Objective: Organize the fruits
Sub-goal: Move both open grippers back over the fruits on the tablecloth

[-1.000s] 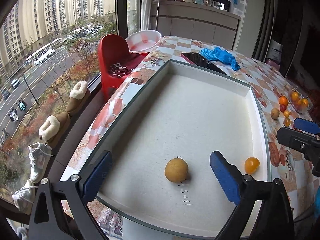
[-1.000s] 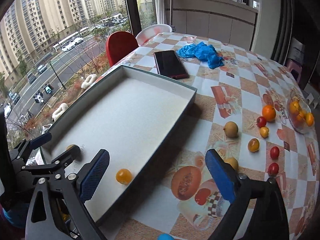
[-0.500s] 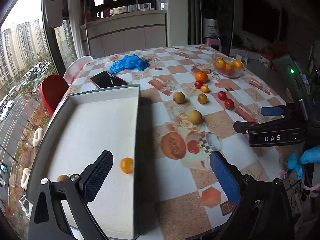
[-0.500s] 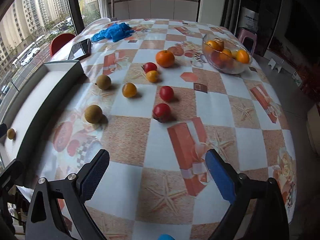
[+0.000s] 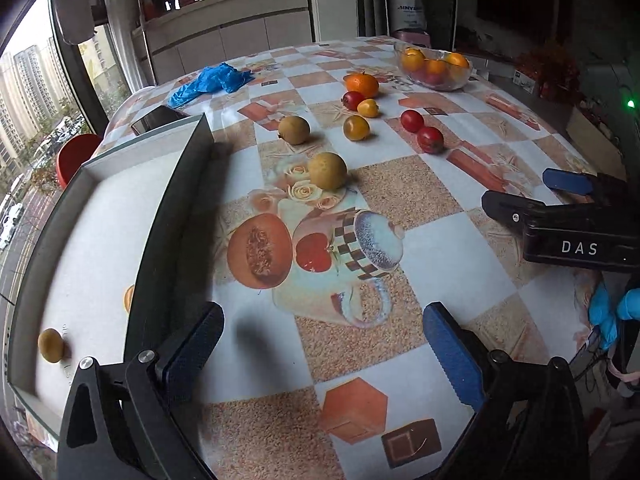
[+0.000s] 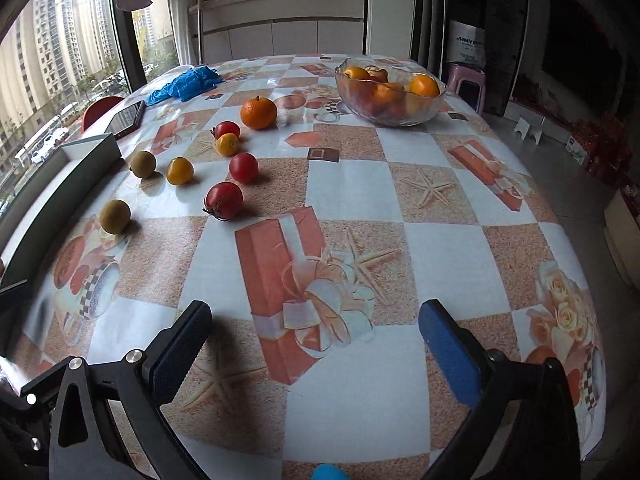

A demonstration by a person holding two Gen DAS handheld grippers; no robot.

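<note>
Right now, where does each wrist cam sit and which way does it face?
Left wrist: low over the table, facing the tray edge and loose fruit; left gripper open, right gripper at right.
Right wrist: low over the table, facing the fruit bowl; its own fingers open.
Shared: orange, bowl, blue glove.

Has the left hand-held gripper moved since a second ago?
Yes. The left hand-held gripper swung right: then it framed the brown fruit inside the tray; now it hangs open over the tablecloth beside the tray.
</note>
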